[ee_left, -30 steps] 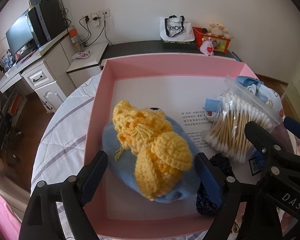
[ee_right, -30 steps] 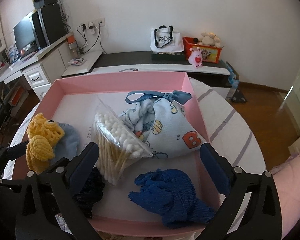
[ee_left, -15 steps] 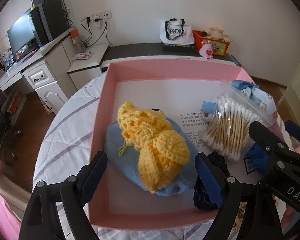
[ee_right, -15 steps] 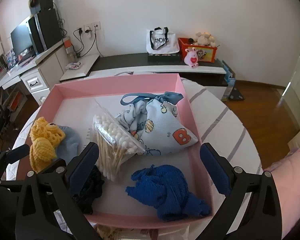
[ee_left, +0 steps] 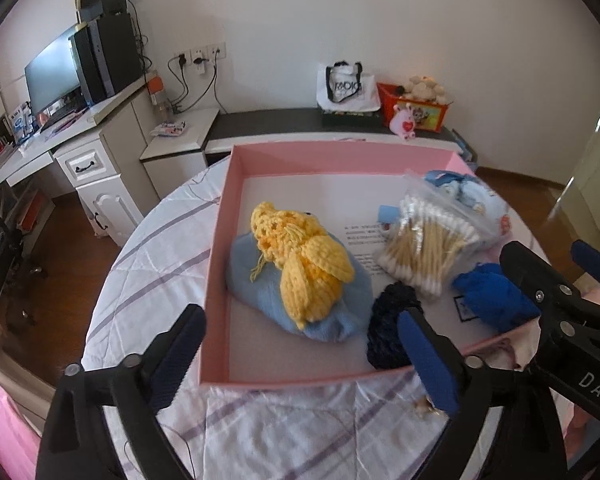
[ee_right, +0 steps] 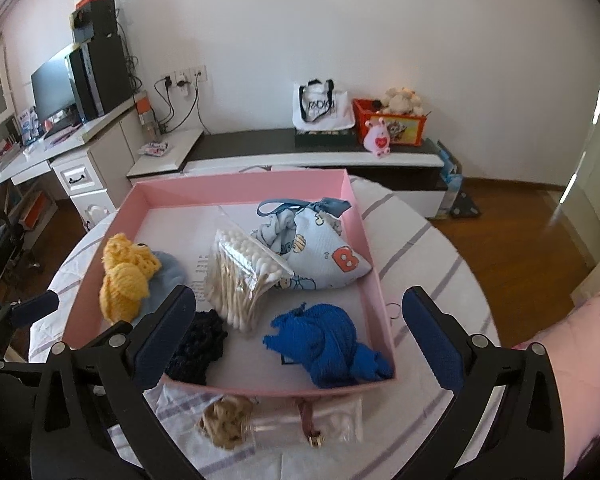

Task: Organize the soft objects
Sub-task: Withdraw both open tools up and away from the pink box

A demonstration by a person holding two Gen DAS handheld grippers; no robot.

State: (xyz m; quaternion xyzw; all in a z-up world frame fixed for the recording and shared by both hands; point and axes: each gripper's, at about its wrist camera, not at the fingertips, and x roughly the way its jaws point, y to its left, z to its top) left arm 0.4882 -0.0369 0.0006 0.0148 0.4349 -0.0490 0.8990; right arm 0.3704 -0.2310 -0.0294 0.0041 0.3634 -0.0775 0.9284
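Note:
A pink box (ee_left: 216, 240) (ee_right: 376, 280) sits on the round table. Inside lie a yellow crochet toy (ee_left: 300, 256) (ee_right: 124, 276) on a light blue cloth (ee_left: 248, 280), a bag of cotton swabs (ee_left: 424, 240) (ee_right: 244, 276), a printed drawstring pouch (ee_right: 320, 248), a bright blue knit (ee_left: 492, 296) (ee_right: 324, 344) and a dark navy knit (ee_left: 388, 324) (ee_right: 196, 344). My left gripper (ee_left: 308, 360) is open and empty above the box's near edge. My right gripper (ee_right: 300, 340) is open and empty, also back from the box.
On the striped tablecloth (ee_right: 420, 248) in front of the box lie a tan scrunchie (ee_right: 224, 420) and a clear packet with a brown strap (ee_right: 312, 420). A desk with monitor (ee_left: 52, 76) stands left; a low bench with a tote bag (ee_right: 324, 108) and toys stands behind.
Both grippers have pulled back and up from the box, so more of the table and the items in front of the box show. The things in the box have not moved.

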